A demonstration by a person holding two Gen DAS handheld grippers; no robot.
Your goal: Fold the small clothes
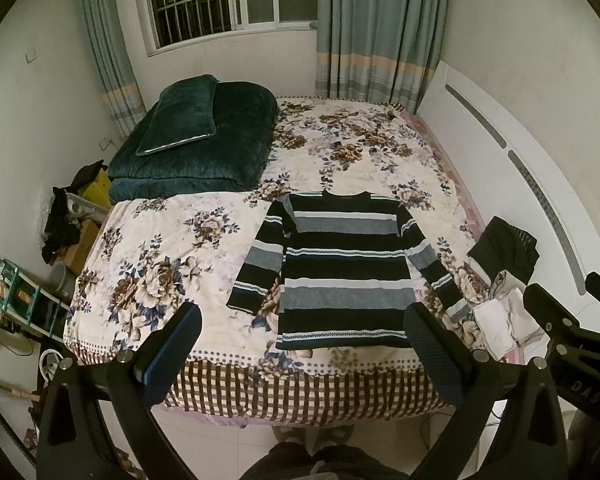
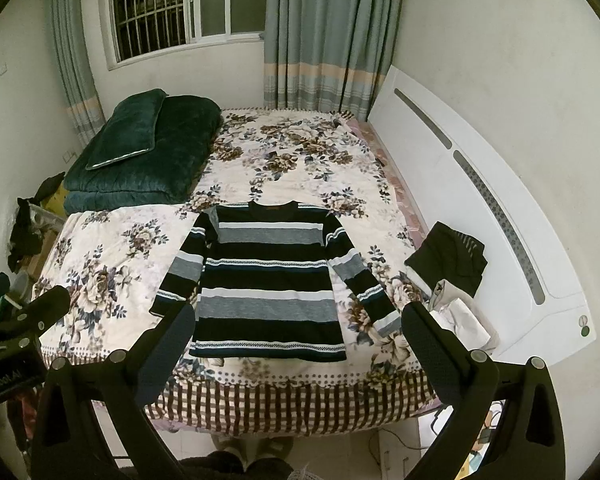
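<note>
Step in hand: pre-grasp, nothing folded yet on this piece. I hold both tools high over the foot of the bed [image 1: 112, 248], well clear of the fabric. Left tool [image 1: 304, 320] has its jaws spread wide, nothing between them. Right tool [image 2: 296, 320] same, wide apart and empty.

Striped sweater [image 1: 342, 276] lies flat, face up, on the floral bedspread, hem toward me near the foot edge, neck toward the window. Both sleeves are splayed out and down from the shoulders; left sleeve [image 1: 256, 268] ends beside the hem corner, right sleeve [image 1: 436, 272] runs out toward the pile at the right. That pile: a dark garment [image 2: 448, 260] and some pale cloths [image 2: 460, 316], apart from the sweater, just beside the right cuff. Whether those are already folded, can't tell. A folded green quilt [image 1: 196, 152] with a pillow on top sits at the far left corner, out of the way.

My read on the next move: drop down, pinch a sleeve near the cuff and bring it across the chest, then the other; after that lift the hem toward the neck. Needs a low approach so I nip only the sleeve layer and not the bedspread. Knit looks soft, may drag and bunch.
</note>
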